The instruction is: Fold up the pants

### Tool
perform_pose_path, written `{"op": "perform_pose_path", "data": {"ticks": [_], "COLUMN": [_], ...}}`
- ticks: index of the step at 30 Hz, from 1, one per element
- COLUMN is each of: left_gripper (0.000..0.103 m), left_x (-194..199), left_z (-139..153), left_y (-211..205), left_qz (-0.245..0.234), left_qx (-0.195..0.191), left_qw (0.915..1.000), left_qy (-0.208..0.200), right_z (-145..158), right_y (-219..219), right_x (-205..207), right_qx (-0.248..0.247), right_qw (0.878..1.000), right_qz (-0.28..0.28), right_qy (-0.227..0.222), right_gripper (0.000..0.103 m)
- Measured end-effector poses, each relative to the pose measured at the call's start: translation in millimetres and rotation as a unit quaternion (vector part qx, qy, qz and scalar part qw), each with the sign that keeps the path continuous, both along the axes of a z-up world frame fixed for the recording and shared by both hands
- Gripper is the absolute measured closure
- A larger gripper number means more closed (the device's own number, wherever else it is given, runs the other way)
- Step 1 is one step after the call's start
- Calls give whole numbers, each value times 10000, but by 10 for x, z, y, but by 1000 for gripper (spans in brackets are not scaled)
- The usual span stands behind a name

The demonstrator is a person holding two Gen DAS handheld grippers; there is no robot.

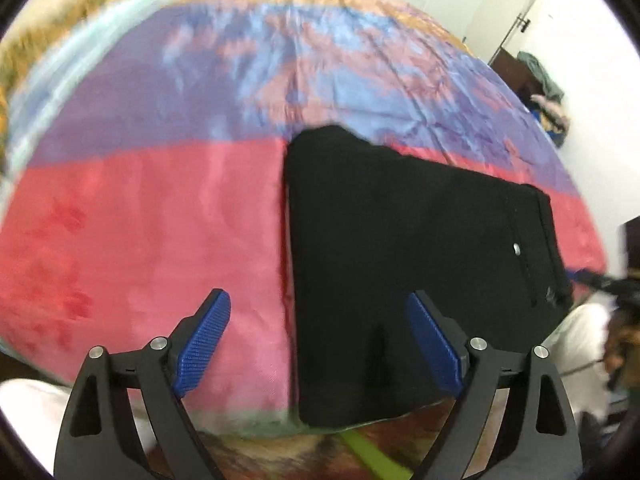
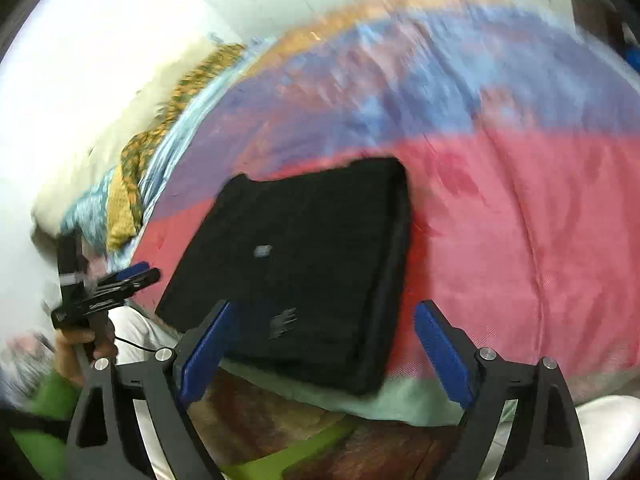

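Bedspread point(image 1: 140, 220), banded red, purple and blue, covers the bed and carries the black pants point(image 1: 400, 260), which lie as a compact folded rectangle at the bed's near edge, one end reaching the pale green border there. The task looks close to done; a further fold or a squaring-up seems all that could remain.

In the left wrist view the bundle's long axis runs away from the near edge toward the middle of the bed, with the waistband side and a small pale button turned to the right. Its near left corner sits just ahead of the left hand-held gripper point(image 1: 320, 344), whose jaws stand wide with nothing between them. The right hand-held gripper point(image 2: 324, 352) is likewise spread wide and empty, hovering over the near right corner. Both seem about equally near.

Whether any pad touches the cloth cannot be told. Motion blur smears both views, the black fabric hides its layers and fold lines, and a pale mark on it is unreadable.
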State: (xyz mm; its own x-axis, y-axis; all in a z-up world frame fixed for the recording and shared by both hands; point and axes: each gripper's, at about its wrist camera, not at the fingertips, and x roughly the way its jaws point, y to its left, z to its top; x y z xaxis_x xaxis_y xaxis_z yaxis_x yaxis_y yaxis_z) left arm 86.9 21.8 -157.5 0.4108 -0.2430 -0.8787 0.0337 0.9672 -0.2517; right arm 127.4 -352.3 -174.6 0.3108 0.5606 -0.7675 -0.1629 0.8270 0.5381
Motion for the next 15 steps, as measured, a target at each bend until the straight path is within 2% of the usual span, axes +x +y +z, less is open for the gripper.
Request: {"op": "perform_pose_path", "data": {"ticks": [3,4,6,7,8,9,10,12,15], "left_gripper": [12,12,14,37,45,67,81,82,82], "left_x": [203,234,266,264,255,250,242,236,314], "left_z": [-378,-461,-526,-518,-479,-419,-346,-157,289], "left_y": [-7,-30,-78,-112,-143,-156,-147,-114,-49], "left_qz": [-256,-295,-306,-337,-306,-248,-221,-166,-207], "left_qx": [-695,-791,-1037,-1195,-1163,-1049,-1101,-1225,-1157], "left_qw": [9952,9934,9906,9891,9900,9920,9920,9914,9930], "left_qy": [647,781,842,791,742,661,583,432,-98], "right_z": [-443,-554,-568,-555,-516,-471,-410,-257,47], "right_y": [26,77,180,243,305,348,374,431,568], "right_x": [229,293,351,386,392,381,371,339,354], "right_qx": [838,796,773,823,765,710,673,635,750], "right_qw": [9930,9922,9929,9917,9915,9916,9916,9912,9885], "right_qz": [186,256,383,524,674,805,909,1099,1316], "right_qy": [810,929,814,837,803,727,623,379,27], "right_gripper": [15,16,23,26,37,51,54,62,64]}}
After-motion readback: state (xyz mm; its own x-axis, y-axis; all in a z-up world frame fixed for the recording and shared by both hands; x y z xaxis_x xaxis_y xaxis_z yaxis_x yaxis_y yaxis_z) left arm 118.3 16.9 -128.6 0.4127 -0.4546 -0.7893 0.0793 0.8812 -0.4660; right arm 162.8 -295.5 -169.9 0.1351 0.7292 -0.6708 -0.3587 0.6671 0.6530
